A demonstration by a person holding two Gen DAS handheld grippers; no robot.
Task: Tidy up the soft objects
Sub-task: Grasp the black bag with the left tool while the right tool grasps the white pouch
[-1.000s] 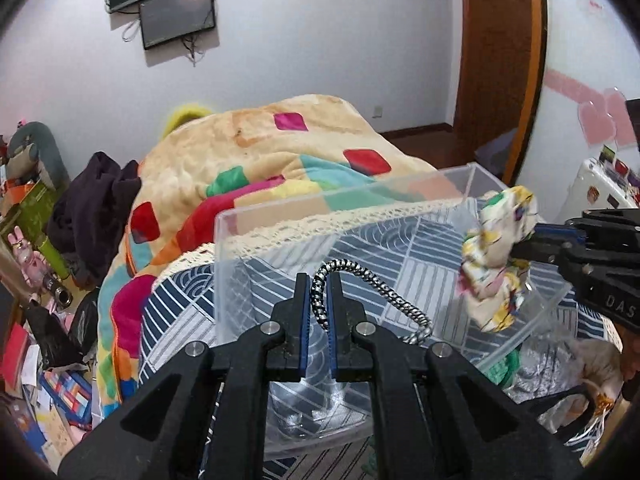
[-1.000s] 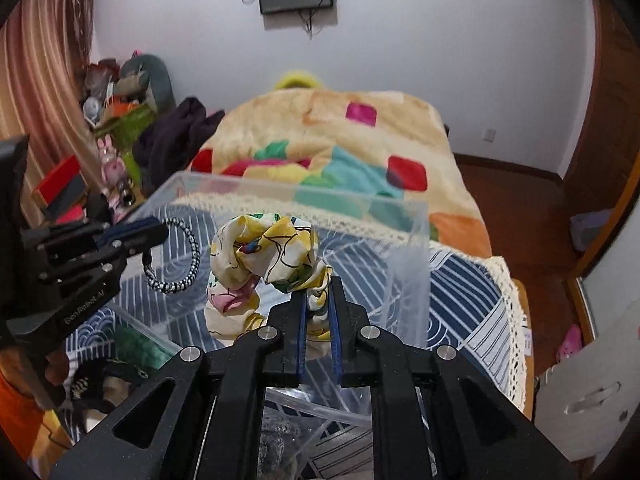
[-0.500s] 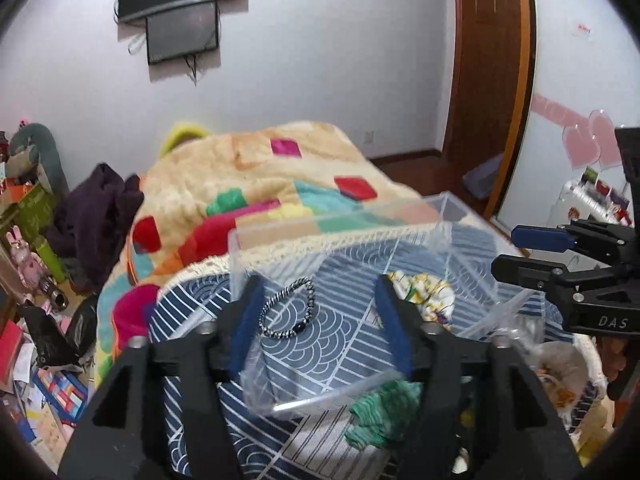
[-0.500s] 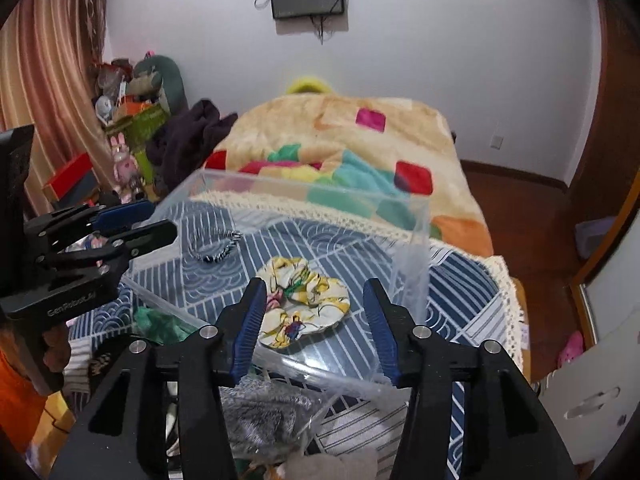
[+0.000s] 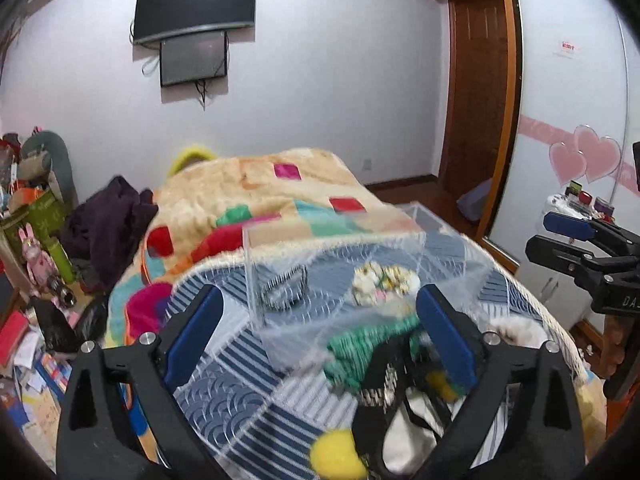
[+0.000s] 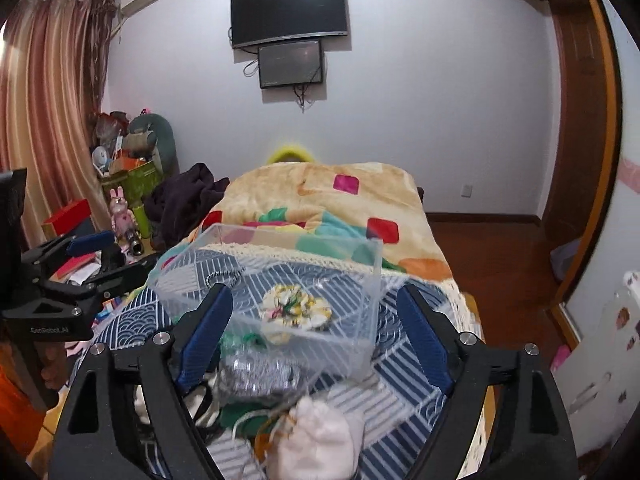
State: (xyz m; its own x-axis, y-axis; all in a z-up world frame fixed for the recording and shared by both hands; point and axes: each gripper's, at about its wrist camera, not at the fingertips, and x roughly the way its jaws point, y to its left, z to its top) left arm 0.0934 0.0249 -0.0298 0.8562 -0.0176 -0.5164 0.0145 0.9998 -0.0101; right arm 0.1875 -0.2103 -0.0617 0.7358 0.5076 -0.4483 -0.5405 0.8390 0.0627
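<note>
Both grippers are held wide apart and empty: the left gripper (image 5: pixel 316 334) and the right gripper (image 6: pixel 312 334). One clear bin (image 6: pixel 372 280) is seen at 12 o'clock of them, with two things counted inside: a floral scrunchie (image 6: pixel 296 308) and a braided hair tie (image 5: pixel 284 290) at its 9 o'clock. Outside, at 6 o'clock, a loose pile is left (blurred, so no exact count): a green scrunchie (image 5: pixel 360 350), a yellow pompom (image 5: pixel 338 456), a white pouch (image 6: pixel 320 436). All are judged light, limp and unbreakable; a bunched fold is best pinched.

Left gripper (image 5: pixel 318 330) jaws wide apart, clear bin (image 5: pixel 416 216) holding floral scrunchie (image 5: pixel 386 282)
</note>
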